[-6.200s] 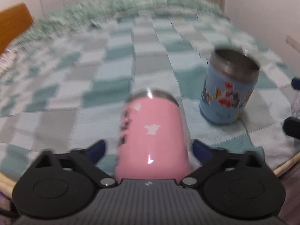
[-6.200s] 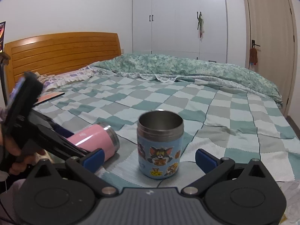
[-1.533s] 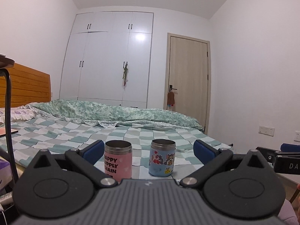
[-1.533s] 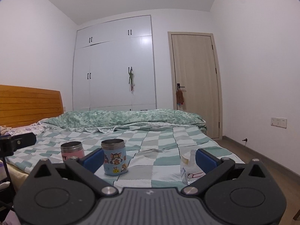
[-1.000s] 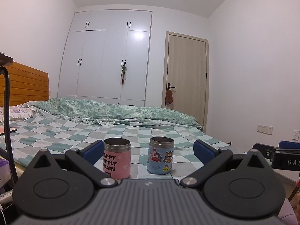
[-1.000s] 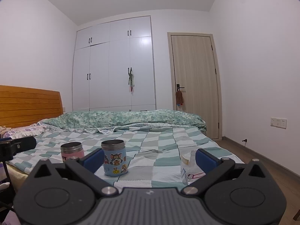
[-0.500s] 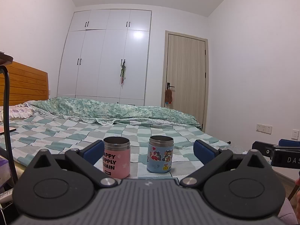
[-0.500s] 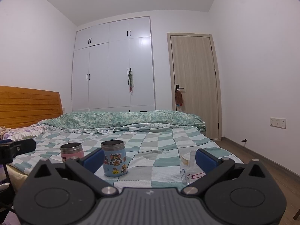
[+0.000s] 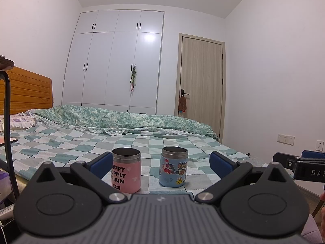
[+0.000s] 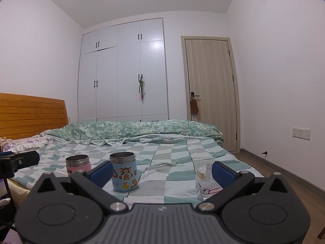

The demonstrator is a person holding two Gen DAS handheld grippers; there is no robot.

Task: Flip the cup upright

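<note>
A pink cup (image 9: 126, 170) with black lettering stands upright, steel mouth up, near the bed's front edge; it also shows in the right wrist view (image 10: 78, 164). A blue cartoon cup (image 9: 174, 169) stands upright just right of it, and in the right wrist view (image 10: 124, 174) too. My left gripper (image 9: 161, 165) is open and empty, held back from the bed with both cups seen between its fingers. My right gripper (image 10: 162, 173) is open and empty, further right. The right gripper shows at the left wrist view's right edge (image 9: 298, 165).
The bed (image 9: 61, 142) has a green and grey checked cover and a wooden headboard (image 10: 30, 116). A clear plastic bottle (image 10: 205, 183) stands at the bed's front right. A black pole (image 9: 9, 122) rises at the left. White wardrobe and a door stand behind.
6.2 s ago the pink cup lay on its side between my left fingers. It now stands upright and both grippers are drawn back. In the last second, little has moved.
</note>
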